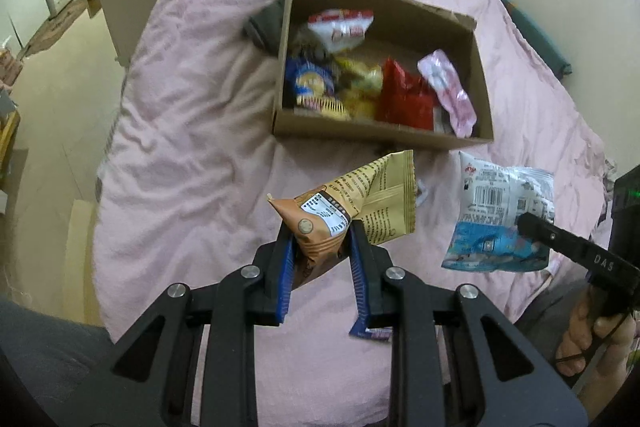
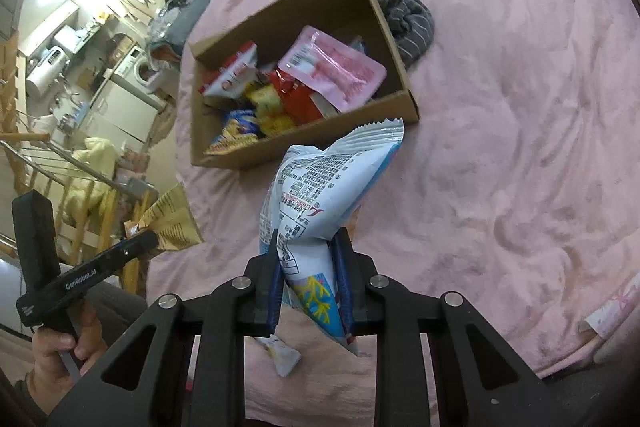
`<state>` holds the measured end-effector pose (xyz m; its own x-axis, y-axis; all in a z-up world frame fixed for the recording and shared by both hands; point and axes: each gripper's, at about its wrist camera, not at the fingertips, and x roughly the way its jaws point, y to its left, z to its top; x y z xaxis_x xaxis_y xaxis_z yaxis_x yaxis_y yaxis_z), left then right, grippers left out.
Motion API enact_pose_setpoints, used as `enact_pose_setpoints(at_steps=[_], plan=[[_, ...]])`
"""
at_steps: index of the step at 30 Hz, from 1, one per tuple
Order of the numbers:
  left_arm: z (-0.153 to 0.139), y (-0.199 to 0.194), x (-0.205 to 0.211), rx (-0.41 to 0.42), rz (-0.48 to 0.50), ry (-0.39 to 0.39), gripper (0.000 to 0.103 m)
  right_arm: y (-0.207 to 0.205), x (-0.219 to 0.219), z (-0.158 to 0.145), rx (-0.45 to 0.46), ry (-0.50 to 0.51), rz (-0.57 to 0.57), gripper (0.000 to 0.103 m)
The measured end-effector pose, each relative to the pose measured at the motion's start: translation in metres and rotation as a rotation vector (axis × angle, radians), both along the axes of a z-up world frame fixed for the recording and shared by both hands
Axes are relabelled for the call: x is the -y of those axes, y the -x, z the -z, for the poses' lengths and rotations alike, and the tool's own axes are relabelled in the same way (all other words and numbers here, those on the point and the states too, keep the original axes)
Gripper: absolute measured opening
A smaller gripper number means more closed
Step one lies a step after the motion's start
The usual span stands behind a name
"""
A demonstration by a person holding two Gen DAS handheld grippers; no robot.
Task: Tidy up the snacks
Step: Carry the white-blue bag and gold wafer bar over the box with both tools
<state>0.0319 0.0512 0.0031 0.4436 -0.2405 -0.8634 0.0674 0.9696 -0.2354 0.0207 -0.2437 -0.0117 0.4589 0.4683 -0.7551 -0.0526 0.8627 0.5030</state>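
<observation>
An open cardboard box (image 1: pixel 482 95) sits on the pink bed cover and holds several snack packs; it also shows in the right wrist view (image 2: pixel 400 67). My left gripper (image 1: pixel 320 233) is shut on a tan and brown snack bag (image 1: pixel 352 203), held above the cover just short of the box. My right gripper (image 2: pixel 306 243) is shut on a white and blue snack bag (image 2: pixel 320 187), also held near the box. The white and blue bag (image 1: pixel 500 211) shows to the right in the left wrist view. The tan bag (image 2: pixel 172 219) shows at the left in the right wrist view.
A grey striped cloth (image 2: pixel 408 15) lies against the box's far side. A small blue wrapper (image 1: pixel 370 331) and a small white packet (image 2: pixel 282 355) lie on the pink cover (image 1: pixel 180 147) below the grippers. The bed's edge and floor (image 1: pixel 52 99) are at the left.
</observation>
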Motion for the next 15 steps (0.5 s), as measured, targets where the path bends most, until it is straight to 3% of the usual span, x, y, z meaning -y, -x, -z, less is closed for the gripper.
enact_pose_setpoints(at_steps=[15], plan=[[-0.035, -0.063, 0.02, 0.098, 0.055, -0.077, 0.022, -0.05, -0.008, -0.042, 0.111, -0.034, -0.032, 0.024]])
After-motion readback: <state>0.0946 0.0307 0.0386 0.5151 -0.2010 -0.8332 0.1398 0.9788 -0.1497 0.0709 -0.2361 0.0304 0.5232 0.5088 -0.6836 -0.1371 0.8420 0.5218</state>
